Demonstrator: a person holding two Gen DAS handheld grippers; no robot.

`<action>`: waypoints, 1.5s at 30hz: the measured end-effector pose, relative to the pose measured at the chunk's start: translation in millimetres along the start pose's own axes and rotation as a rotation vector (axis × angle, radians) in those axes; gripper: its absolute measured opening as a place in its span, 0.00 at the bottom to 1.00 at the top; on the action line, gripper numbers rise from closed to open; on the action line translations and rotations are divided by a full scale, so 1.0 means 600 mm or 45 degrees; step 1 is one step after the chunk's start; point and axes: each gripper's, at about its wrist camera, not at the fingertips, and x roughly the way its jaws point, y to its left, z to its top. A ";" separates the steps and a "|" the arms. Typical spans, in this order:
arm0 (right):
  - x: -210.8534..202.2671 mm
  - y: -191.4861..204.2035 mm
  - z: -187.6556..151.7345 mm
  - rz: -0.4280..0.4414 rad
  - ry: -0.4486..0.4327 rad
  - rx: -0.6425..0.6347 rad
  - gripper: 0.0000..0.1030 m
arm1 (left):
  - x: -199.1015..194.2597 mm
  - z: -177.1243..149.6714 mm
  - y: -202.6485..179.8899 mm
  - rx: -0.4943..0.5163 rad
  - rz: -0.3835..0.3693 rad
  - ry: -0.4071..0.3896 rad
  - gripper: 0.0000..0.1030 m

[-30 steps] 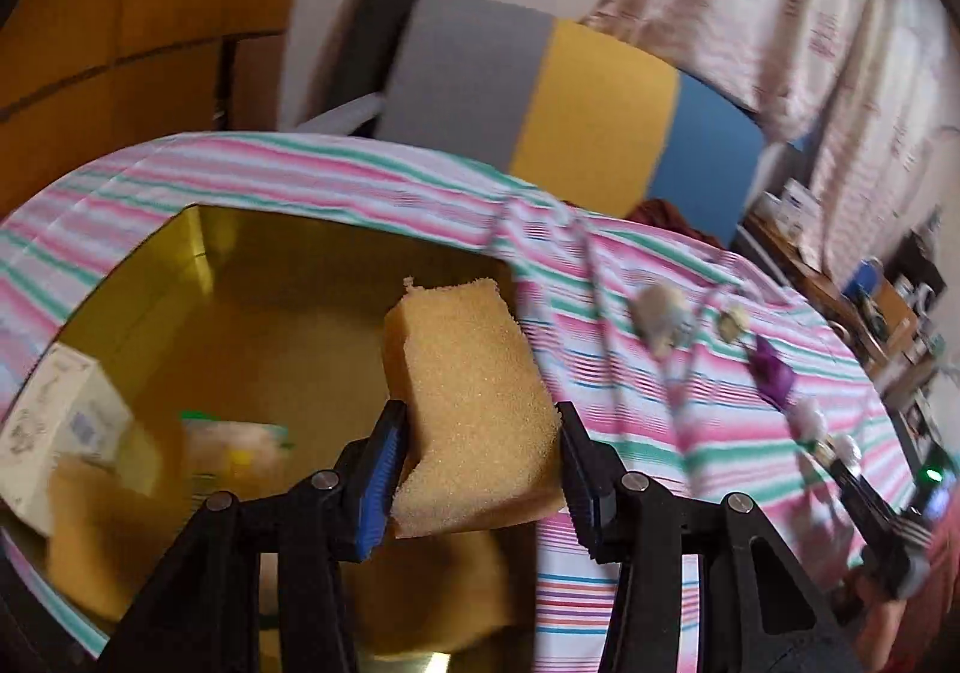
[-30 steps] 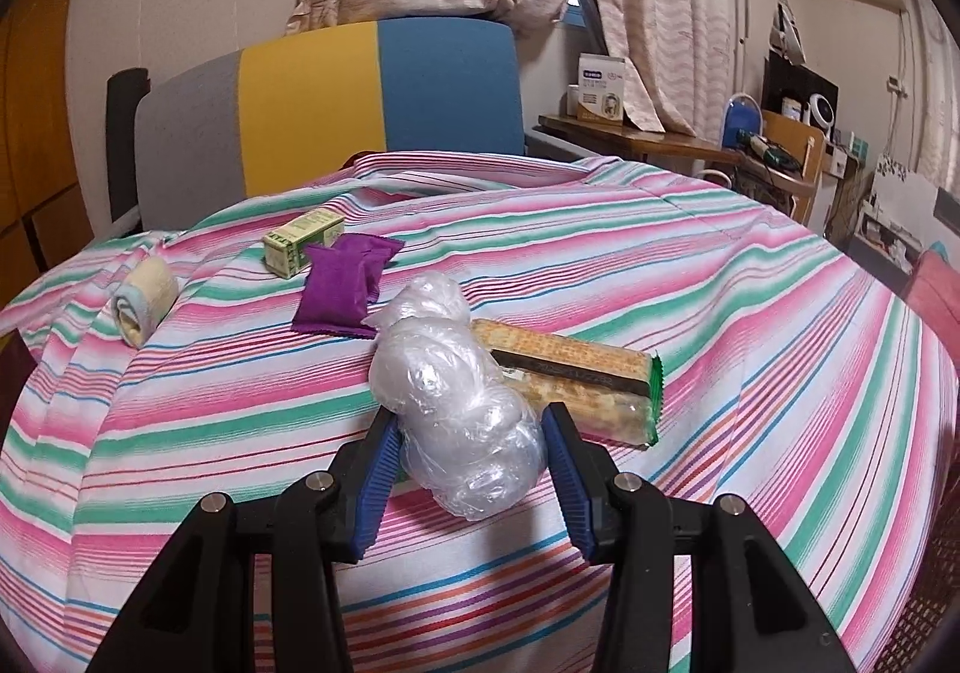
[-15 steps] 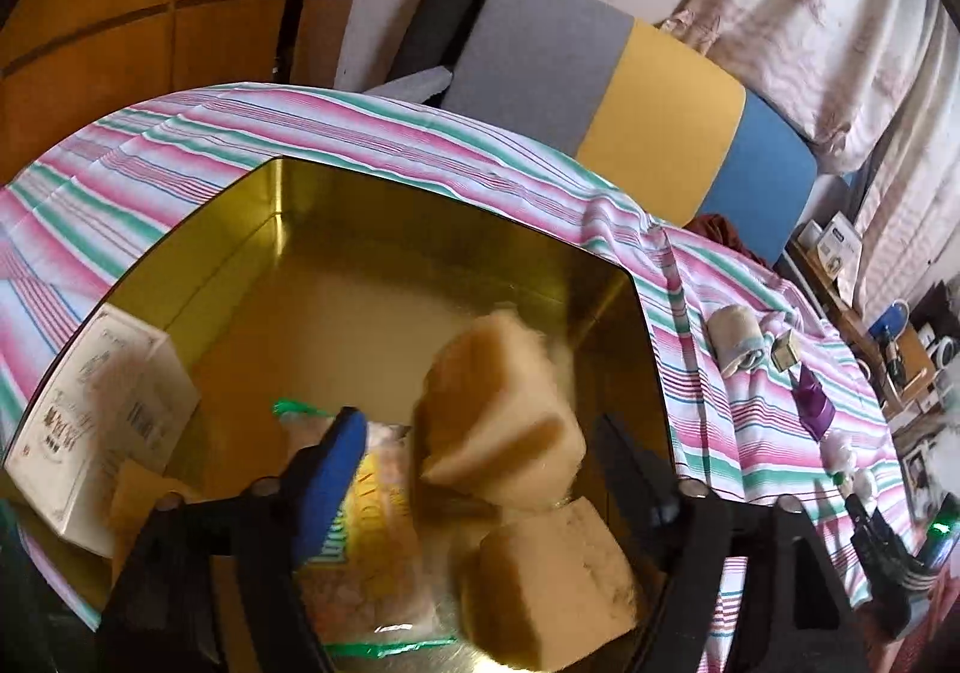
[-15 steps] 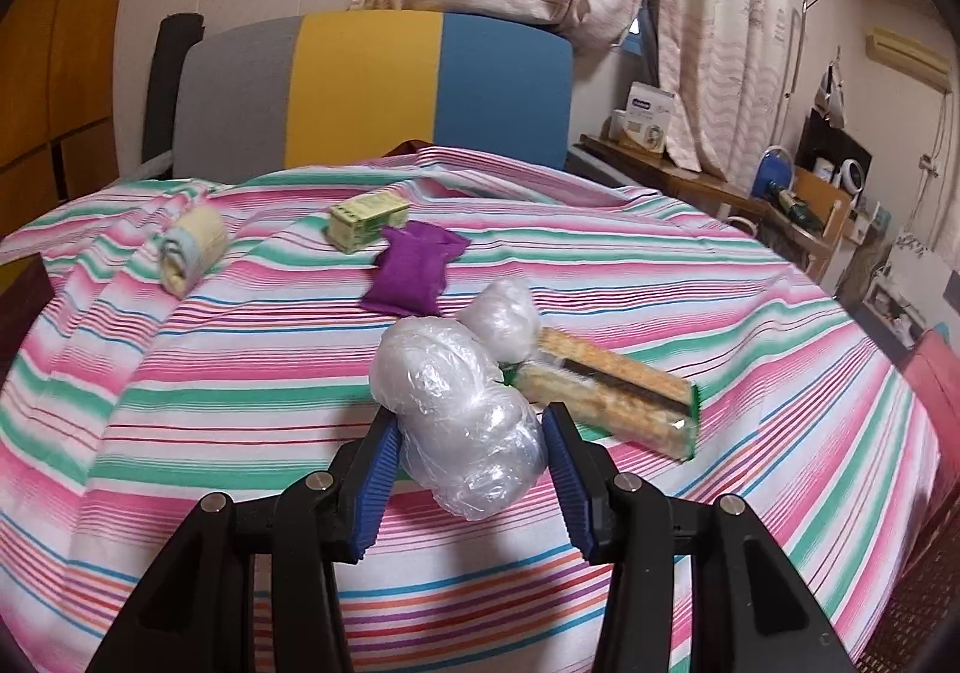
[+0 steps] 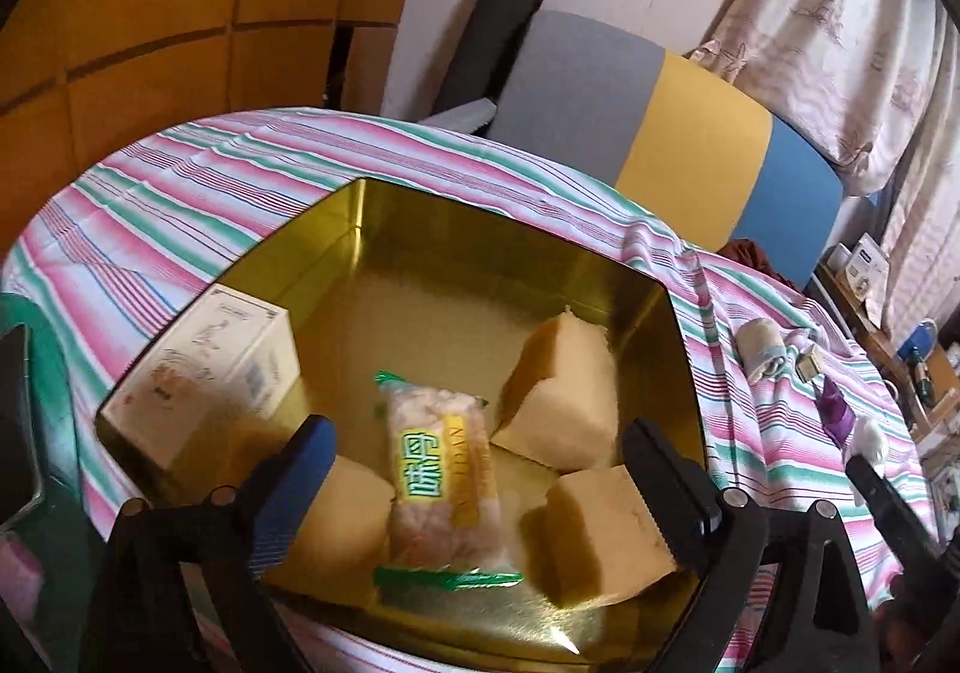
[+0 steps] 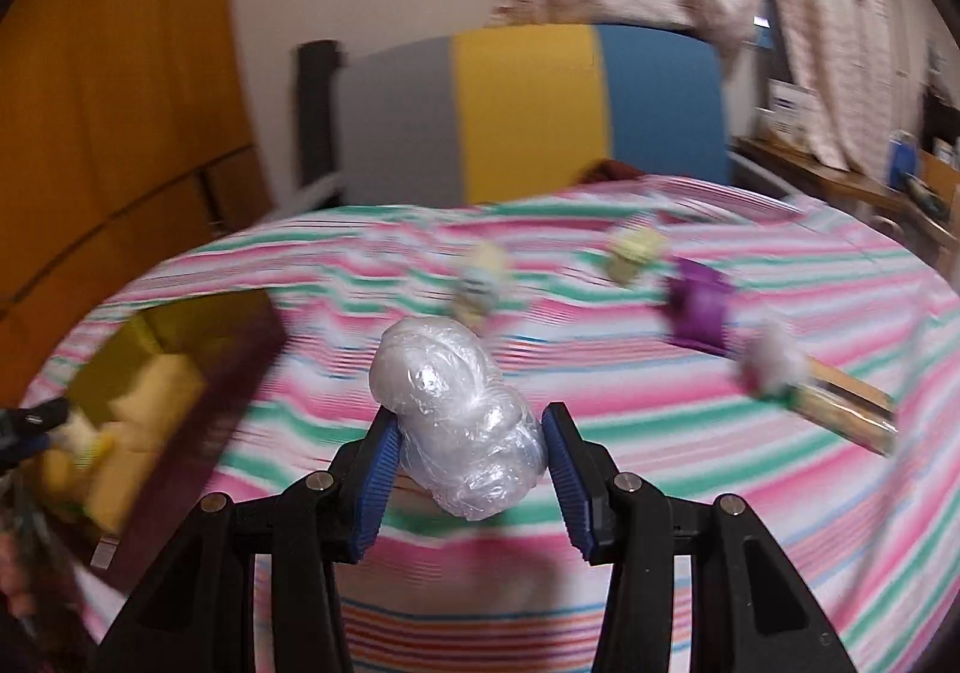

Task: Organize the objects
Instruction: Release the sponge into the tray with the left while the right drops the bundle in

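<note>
clamping the plastic-wrapped bundle (image 6: 459,421), the right gripper (image 6: 468,463) sits over the cloth; a soft, slippery wrap could slide out. left gripper (image 5: 480,469) jaws opening, empty, above the gold tin (image 5: 456,217) holding sponges (image 5: 564,397).

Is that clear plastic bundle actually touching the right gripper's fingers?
Touching. The right wrist view shows both blue fingers pressed against the plastic bundle, lifted above the cloth.

Counter (image 5: 198,193) is covered by striped cloth; on it are set gold tin (image 5: 672,307), rolled cloth (image 5: 759,349), purple pouch (image 6: 702,307), cracker pack (image 6: 846,403).
</note>
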 end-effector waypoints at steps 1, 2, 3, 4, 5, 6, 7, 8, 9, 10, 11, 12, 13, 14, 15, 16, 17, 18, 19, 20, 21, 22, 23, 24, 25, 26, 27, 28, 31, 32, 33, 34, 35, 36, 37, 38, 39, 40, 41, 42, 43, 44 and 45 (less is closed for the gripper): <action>0.001 0.022 0.005 0.045 -0.001 -0.010 0.47 | -0.001 -0.001 0.001 0.000 0.007 -0.001 0.94; 0.001 0.036 0.008 0.076 0.001 -0.015 0.47 | -0.003 -0.001 0.001 -0.001 0.015 0.000 0.94; 0.004 0.059 0.013 0.122 0.007 -0.022 0.47 | -0.003 -0.002 0.001 -0.005 0.024 0.003 0.94; 0.006 0.072 0.015 0.143 0.010 -0.027 0.47 | -0.004 -0.003 0.003 -0.011 0.027 0.005 0.94; 0.008 0.089 0.017 0.170 0.015 -0.036 0.47 | -0.005 -0.003 0.005 -0.016 0.030 0.006 0.94; 0.011 0.107 0.020 0.201 0.022 -0.047 0.47 | -0.007 -0.004 0.008 -0.024 0.035 0.006 0.94; 0.016 0.125 0.023 0.230 0.030 -0.062 0.47 | -0.009 -0.004 0.009 -0.029 0.036 0.005 0.94; 0.019 0.142 0.024 0.249 0.035 -0.077 0.47 | -0.011 -0.004 0.011 -0.033 0.037 0.003 0.94; 0.022 0.153 0.026 0.260 0.041 -0.090 0.47 | -0.013 -0.003 0.012 -0.035 0.041 0.001 0.94; 0.027 0.169 0.028 0.272 0.051 -0.108 0.47 | -0.016 -0.002 0.014 -0.038 0.049 -0.004 0.94; 0.032 0.179 0.030 0.280 0.057 -0.117 0.47 | -0.018 -0.001 0.016 -0.042 0.055 -0.009 0.94; 0.038 0.192 0.031 0.291 0.069 -0.130 0.47 | -0.019 -0.001 0.018 -0.047 0.059 -0.012 0.94; 0.044 0.203 0.033 0.296 0.079 -0.141 0.47 | -0.021 0.000 0.021 -0.053 0.062 -0.015 0.94; 0.052 0.213 0.034 0.300 0.092 -0.151 0.47 | -0.022 0.002 0.025 -0.062 0.065 -0.017 0.94; 0.057 0.220 0.035 0.305 0.102 -0.155 0.47 | -0.023 0.003 0.029 -0.072 0.071 -0.018 0.94; 0.061 0.227 0.035 0.310 0.110 -0.160 0.47 | -0.023 0.003 0.033 -0.078 0.075 -0.017 0.94; 0.067 0.235 0.036 0.308 0.116 -0.169 0.48 | -0.024 0.004 0.037 -0.087 0.077 -0.015 0.94; 0.073 0.243 0.036 0.294 0.122 -0.182 0.48 | -0.024 0.005 0.042 -0.099 0.081 -0.013 0.94; 0.081 0.250 0.035 0.278 0.127 -0.197 0.48 | -0.025 0.005 0.046 -0.109 0.082 -0.013 0.94; 0.087 0.258 0.034 0.267 0.135 -0.210 0.48 | -0.025 0.006 0.048 -0.116 0.082 -0.012 0.95; 0.091 0.261 0.032 0.261 0.141 -0.217 0.48 | -0.025 0.006 0.051 -0.125 0.081 -0.011 0.95; 0.092 0.264 0.031 0.253 0.145 -0.223 0.48 | -0.026 0.007 0.053 -0.131 0.082 -0.012 0.95; 0.096 0.266 0.029 0.237 0.151 -0.230 0.49 | -0.027 0.007 0.054 -0.135 0.084 -0.015 0.95; 0.098 0.266 0.027 0.220 0.156 -0.237 0.49 | -0.027 0.007 0.055 -0.138 0.086 -0.017 0.95; 0.097 0.264 0.025 0.210 0.162 -0.239 0.50 | -0.027 0.007 0.054 -0.139 0.086 -0.018 0.95; 0.098 0.263 0.024 0.198 0.166 -0.240 0.52 | -0.027 0.007 0.054 -0.139 0.083 -0.015 0.95; 0.097 0.260 0.023 0.185 0.164 -0.235 0.53 | -0.027 0.006 0.054 -0.139 0.082 -0.013 0.95; 0.095 0.256 0.023 0.182 0.162 -0.230 0.54 | -0.027 0.006 0.052 -0.138 0.082 -0.013 0.95; 0.086 0.246 0.025 0.180 0.156 -0.205 0.56 | -0.026 0.005 0.048 -0.129 0.081 -0.010 0.95; 0.082 0.241 0.025 0.181 0.150 -0.192 0.56 | -0.026 0.004 0.047 -0.126 0.081 -0.011 0.95; 0.078 0.238 0.025 0.184 0.147 -0.184 0.56 | -0.027 0.004 0.045 -0.121 0.080 -0.014 0.95; 0.075 0.235 0.025 0.187 0.144 -0.177 0.57 | -0.026 0.003 0.043 -0.115 0.078 -0.013 0.95; 0.072 0.232 0.024 0.188 0.141 -0.169 0.57 | -0.026 0.003 0.040 -0.109 0.077 -0.010 0.95; 0.068 0.229 0.021 0.187 0.141 -0.163 0.57 | -0.026 0.001 0.038 -0.104 0.075 -0.008 0.95; 0.065 0.226 0.020 0.185 0.141 -0.159 0.57 | -0.027 0.001 0.036 -0.102 0.074 -0.010 0.95; 0.061 0.222 0.018 0.181 0.139 -0.154 0.57 | -0.027 0.000 0.034 -0.098 0.072 -0.011 0.95; 0.059 0.219 0.017 0.179 0.137 -0.147 0.57 | -0.027 -0.001 0.031 -0.091 0.069 -0.007 0.96; 0.057 0.215 0.016 0.178 0.134 -0.139 0.57 | -0.027 -0.002 0.028 -0.085 0.067 -0.005 0.96; 0.053 0.209 0.016 0.177 0.132 -0.129 0.57 | -0.028 -0.004 0.024 -0.077 0.061 -0.007 0.96; 0.051 0.202 0.015 0.174 0.132 -0.118 0.57 | -0.029 -0.005 0.022 -0.072 0.055 -0.010 0.96; 0.050 0.198 0.014 0.171 0.132 -0.111 0.57 | -0.030 -0.006 0.018 -0.064 0.050 -0.009 0.97; 0.048 0.190 0.013 0.163 0.134 -0.100 0.57 | -0.031 -0.008 0.013 -0.055 0.043 -0.007 0.97; 0.047 0.184 0.012 0.157 0.135 -0.092 0.57 | -0.032 -0.010 0.008 -0.047 0.029 -0.006 0.97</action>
